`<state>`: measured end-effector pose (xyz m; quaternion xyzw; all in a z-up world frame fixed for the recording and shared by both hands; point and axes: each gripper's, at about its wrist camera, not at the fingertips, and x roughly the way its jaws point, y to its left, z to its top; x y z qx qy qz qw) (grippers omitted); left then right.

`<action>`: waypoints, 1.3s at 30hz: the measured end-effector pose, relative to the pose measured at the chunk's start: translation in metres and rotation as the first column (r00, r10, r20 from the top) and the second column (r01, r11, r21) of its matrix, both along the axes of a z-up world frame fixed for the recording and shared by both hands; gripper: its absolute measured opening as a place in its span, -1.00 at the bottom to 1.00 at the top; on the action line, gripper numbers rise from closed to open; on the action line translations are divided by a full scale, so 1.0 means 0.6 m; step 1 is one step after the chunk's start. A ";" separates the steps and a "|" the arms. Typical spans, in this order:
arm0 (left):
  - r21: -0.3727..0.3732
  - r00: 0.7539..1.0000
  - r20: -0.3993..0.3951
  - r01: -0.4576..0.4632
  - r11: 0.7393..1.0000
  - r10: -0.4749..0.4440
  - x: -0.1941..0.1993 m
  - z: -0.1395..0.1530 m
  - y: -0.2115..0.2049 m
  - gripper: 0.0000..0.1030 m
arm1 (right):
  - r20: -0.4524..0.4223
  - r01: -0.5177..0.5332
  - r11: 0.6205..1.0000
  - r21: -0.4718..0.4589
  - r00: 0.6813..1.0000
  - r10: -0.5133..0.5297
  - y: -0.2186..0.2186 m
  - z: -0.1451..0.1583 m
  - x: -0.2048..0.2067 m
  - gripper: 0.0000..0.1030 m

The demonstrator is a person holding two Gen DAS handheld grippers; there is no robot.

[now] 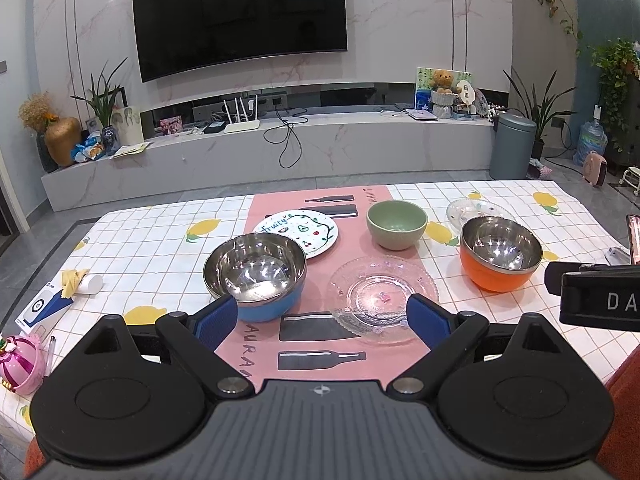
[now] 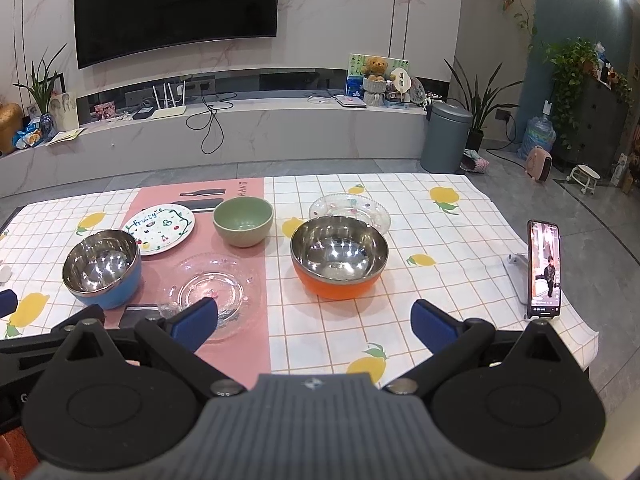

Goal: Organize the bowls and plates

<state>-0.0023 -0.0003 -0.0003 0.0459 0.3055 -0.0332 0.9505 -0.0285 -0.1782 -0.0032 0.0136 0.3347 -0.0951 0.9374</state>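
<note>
On the checked tablecloth stand a blue steel bowl, a green bowl and an orange steel bowl. A white "Fruity" plate lies behind the blue bowl. One clear glass plate lies near the front, another behind the orange bowl. My left gripper is open above the pink runner, between the blue bowl and the near glass plate. My right gripper is open in front of the orange bowl, holding nothing.
A phone on a stand is upright at the table's right edge. A pink round object, a white box and a small white cup sit at the left edge. A TV wall and low cabinet lie beyond.
</note>
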 end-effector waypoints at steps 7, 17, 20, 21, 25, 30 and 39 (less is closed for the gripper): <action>0.000 1.000 -0.001 -0.001 1.000 0.001 0.000 0.000 -0.001 1.00 | -0.003 -0.002 1.000 0.002 1.000 0.002 0.000 0.000 -0.003 0.95; -0.002 1.000 0.000 0.001 1.000 -0.001 0.000 0.001 -0.003 1.00 | -0.005 -0.001 1.000 0.004 1.000 0.001 0.000 0.001 -0.003 0.95; -0.003 1.000 0.001 0.001 1.000 -0.001 0.000 0.000 -0.002 1.00 | -0.005 -0.002 1.000 0.003 1.000 0.002 0.000 0.002 -0.002 0.95; -0.003 1.000 0.001 0.002 1.000 -0.002 0.000 0.001 -0.003 1.00 | -0.004 -0.001 1.000 0.003 1.000 0.001 0.000 0.002 -0.002 0.95; -0.003 1.000 0.001 0.003 1.000 -0.003 0.000 0.002 -0.005 1.00 | -0.007 -0.002 1.000 0.004 1.000 0.002 0.000 0.001 -0.002 0.95; -0.004 1.000 0.000 0.004 1.000 -0.004 0.000 0.001 -0.007 1.00 | -0.009 -0.005 1.000 0.006 1.000 0.005 0.003 0.002 -0.002 0.95; -0.005 1.000 0.001 0.004 1.000 -0.004 0.000 0.001 -0.006 1.00 | -0.010 -0.005 1.000 0.010 1.000 0.005 0.000 0.002 0.000 0.95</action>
